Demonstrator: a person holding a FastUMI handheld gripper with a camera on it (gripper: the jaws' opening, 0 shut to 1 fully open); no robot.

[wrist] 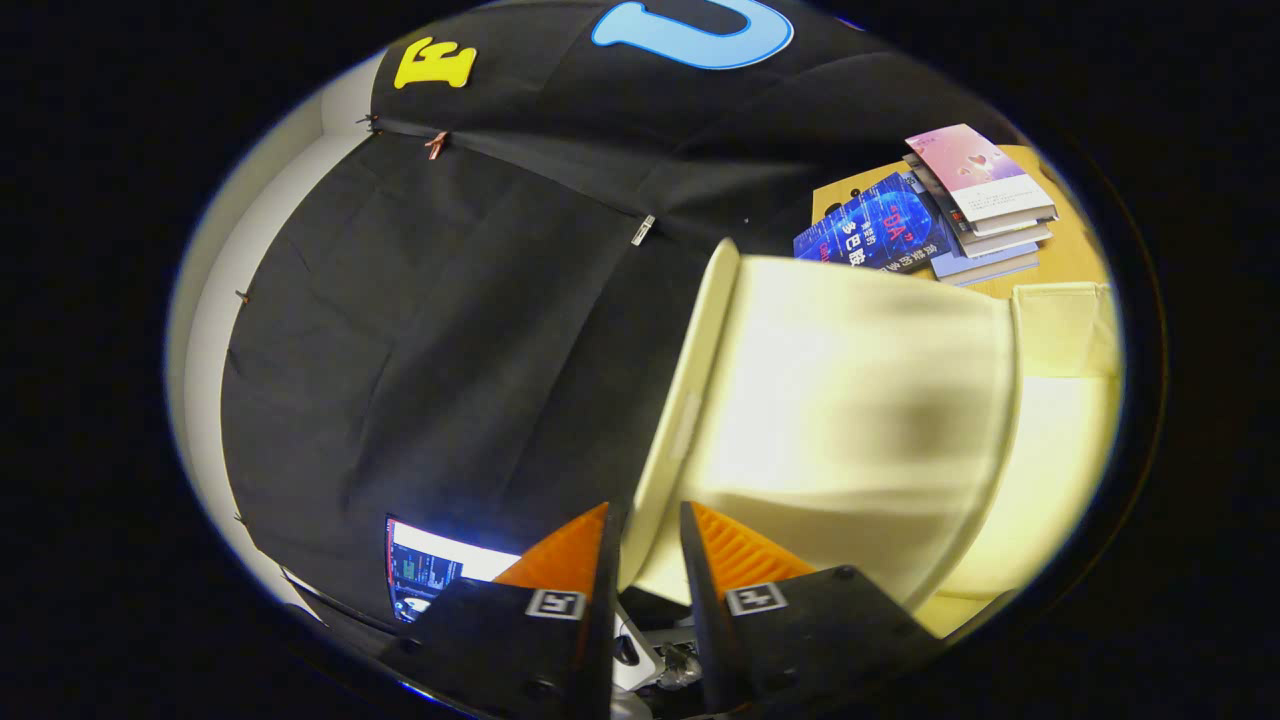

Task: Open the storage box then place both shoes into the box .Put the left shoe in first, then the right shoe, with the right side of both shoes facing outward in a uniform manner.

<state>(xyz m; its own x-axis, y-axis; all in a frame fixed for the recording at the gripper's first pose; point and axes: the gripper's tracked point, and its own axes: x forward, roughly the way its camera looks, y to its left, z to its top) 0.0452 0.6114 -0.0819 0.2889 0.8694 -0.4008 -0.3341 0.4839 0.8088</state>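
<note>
Fingers [645, 560] nearly closed, pinching edge of box lid [850, 400]; lid swung up, approx. half open. Box [1060, 340] opening underway. No shoes seen; both placements left.

Tool [645, 560] fingers straddle the near edge of the storage box lid [850, 400], one finger either side, with a gap showing. Box body [1060, 450] lies right of the lid. Stack of books [960, 215] sits on the desk [1070, 255] beyond the box. Screen [430, 570] lies left of the fingers, low against the booth wall.
</note>
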